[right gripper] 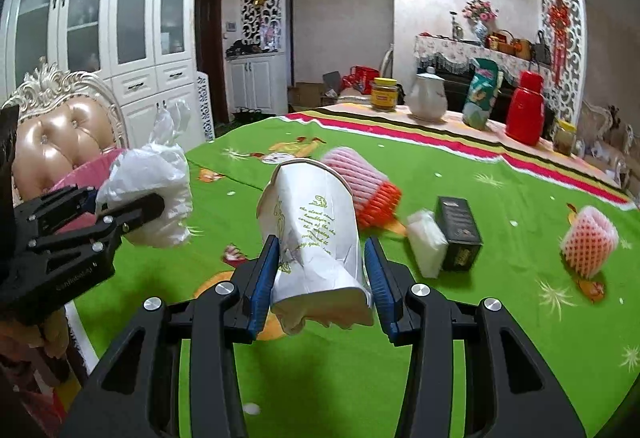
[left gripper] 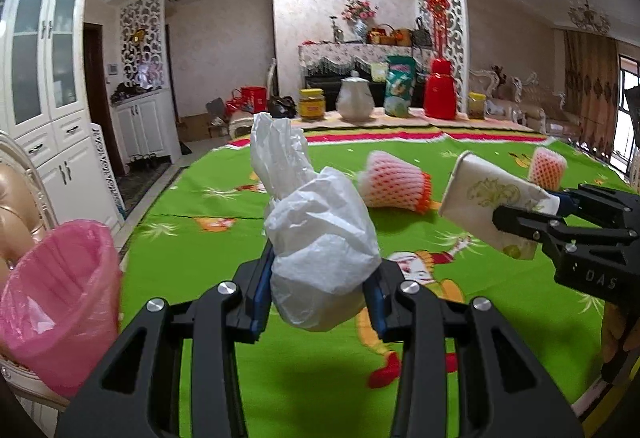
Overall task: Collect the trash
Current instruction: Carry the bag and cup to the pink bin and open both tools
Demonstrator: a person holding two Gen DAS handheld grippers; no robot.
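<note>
My left gripper (left gripper: 316, 274) is shut on a crumpled white plastic bag (left gripper: 316, 238) and holds it above the green tablecloth. It also shows in the right wrist view (right gripper: 132, 213) at the left, with the bag (right gripper: 152, 189). My right gripper (right gripper: 320, 270) is shut on a crushed white paper cup (right gripper: 312, 230) with gold print, held above the table; the cup also shows in the left wrist view (left gripper: 488, 197). A bin lined with a pink bag (left gripper: 56, 298) stands on a chair at the left. Two pink foam fruit nets (right gripper: 360, 185) (right gripper: 588, 242) lie on the cloth.
A black box (right gripper: 458, 234) and a white tissue pack (right gripper: 426, 242) lie on the green cloth (right gripper: 500, 338). At the far edge stand a yellow jar (right gripper: 384, 93), a white teapot (right gripper: 428, 97), a green bag (right gripper: 482, 97) and a red thermos (right gripper: 526, 113). An ornate chair (right gripper: 60, 133) stands at the left.
</note>
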